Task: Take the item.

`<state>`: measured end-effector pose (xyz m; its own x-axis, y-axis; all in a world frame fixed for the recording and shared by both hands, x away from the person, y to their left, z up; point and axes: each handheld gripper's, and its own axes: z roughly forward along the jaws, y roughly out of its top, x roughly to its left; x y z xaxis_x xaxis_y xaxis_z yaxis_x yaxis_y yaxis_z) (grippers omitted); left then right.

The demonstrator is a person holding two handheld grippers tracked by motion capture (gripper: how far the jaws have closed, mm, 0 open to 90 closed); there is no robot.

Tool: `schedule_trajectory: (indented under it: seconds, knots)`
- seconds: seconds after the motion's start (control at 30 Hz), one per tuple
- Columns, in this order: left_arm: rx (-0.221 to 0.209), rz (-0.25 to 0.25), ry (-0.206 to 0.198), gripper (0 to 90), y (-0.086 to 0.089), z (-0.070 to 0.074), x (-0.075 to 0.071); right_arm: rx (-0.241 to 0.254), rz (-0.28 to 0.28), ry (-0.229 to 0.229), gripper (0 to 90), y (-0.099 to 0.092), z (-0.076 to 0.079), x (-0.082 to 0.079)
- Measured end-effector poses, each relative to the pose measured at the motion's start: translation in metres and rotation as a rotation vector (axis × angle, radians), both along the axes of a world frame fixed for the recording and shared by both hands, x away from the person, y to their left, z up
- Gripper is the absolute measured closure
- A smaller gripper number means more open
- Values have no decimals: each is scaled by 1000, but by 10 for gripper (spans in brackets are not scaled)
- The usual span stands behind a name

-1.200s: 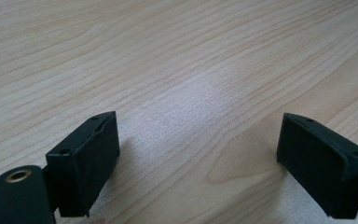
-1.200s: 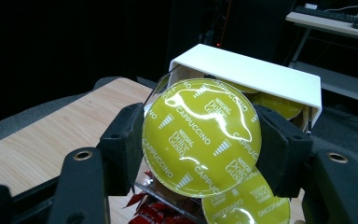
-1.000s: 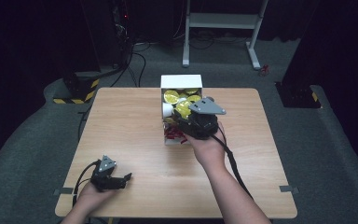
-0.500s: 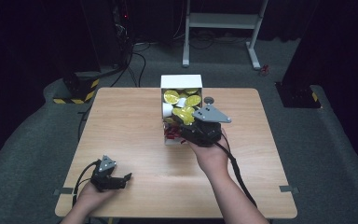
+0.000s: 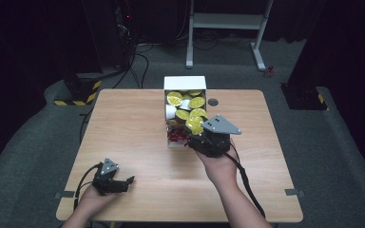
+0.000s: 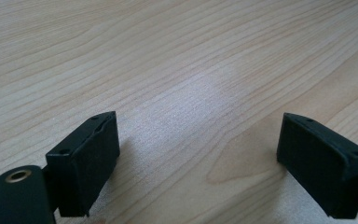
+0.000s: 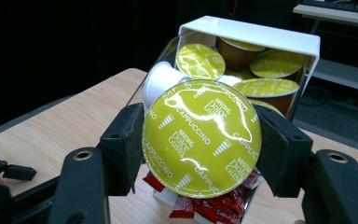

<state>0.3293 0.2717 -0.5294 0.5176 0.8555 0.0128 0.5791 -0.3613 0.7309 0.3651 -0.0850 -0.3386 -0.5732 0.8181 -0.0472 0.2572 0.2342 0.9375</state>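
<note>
1. Right gripper point(image 7: 200, 140) is clamped on a yellow-green capsule point(image 7: 201, 137), one jaw pressed against each side of its foil lid (the lid reads "Dolce Gusto Cappuccino").
2. In the high view, that right gripper point(image 5: 196, 129) holds the capsule point(image 5: 195, 124) at the near end of the white box point(image 5: 185, 83), just above its contents.
3. The white box point(image 7: 247, 32) sits at the middle of the far side of the wooden table point(image 5: 133, 123) and holds more capsules point(image 5: 183, 102), some with yellow-green lids up, some showing white or brown sides.
4. Red sachets point(image 7: 205, 203) lie at the box's near end, below the held capsule.
5. The left gripper point(image 5: 126, 183) rests low at the table's near left corner, well apart from the box.
6. Its jaws stand wide apart over bare wood point(image 6: 177, 70), holding nothing.
</note>
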Motion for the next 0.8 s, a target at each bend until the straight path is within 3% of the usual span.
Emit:
schedule_trajectory:
  seconds: [0.8]
  knots:
    - [-7,2,3,133,0,0,0,-22,-17,37,390,-15,-31,-10]
